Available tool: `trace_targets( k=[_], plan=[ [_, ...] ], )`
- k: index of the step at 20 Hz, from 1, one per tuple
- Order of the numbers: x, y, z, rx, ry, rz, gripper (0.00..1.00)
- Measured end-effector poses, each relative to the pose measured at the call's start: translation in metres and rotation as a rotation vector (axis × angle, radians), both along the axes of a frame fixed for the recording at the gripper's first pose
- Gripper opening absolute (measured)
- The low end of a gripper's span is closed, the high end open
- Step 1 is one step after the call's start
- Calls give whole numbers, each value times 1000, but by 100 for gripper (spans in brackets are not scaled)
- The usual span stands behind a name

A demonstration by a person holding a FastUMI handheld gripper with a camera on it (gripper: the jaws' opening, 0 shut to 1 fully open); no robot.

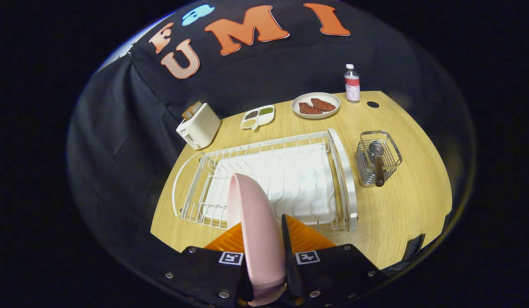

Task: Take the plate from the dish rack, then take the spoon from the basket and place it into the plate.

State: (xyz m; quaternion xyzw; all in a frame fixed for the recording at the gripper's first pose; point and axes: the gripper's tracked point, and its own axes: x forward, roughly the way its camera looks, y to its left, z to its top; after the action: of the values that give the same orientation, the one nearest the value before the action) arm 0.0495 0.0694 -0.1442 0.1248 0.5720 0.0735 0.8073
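Observation:
A pink plate (256,231) stands on edge between my fingers, and my gripper (264,252) is shut on its rim. The plate is lifted above the near side of the white wire dish rack (333,188), which lies on the wooden table beyond my fingers. To the right of the rack stands a small wire basket (378,157). A spoon (378,164) rests in it with its bowl up and its dark handle leaning over the near wall.
Beyond the rack sit a white toaster (199,125), a divided dish of seeds (257,116), a plate of meat (316,105) and a bottle (352,83). Bare wooden table (410,205) lies to the right of the rack, near the basket.

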Motion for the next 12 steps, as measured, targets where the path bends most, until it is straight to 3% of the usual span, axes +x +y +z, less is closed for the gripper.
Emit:
trace_targets(
  k=[12],
  plan=[
    [-62,-6,-24,35,22,23,30]
  ],
)
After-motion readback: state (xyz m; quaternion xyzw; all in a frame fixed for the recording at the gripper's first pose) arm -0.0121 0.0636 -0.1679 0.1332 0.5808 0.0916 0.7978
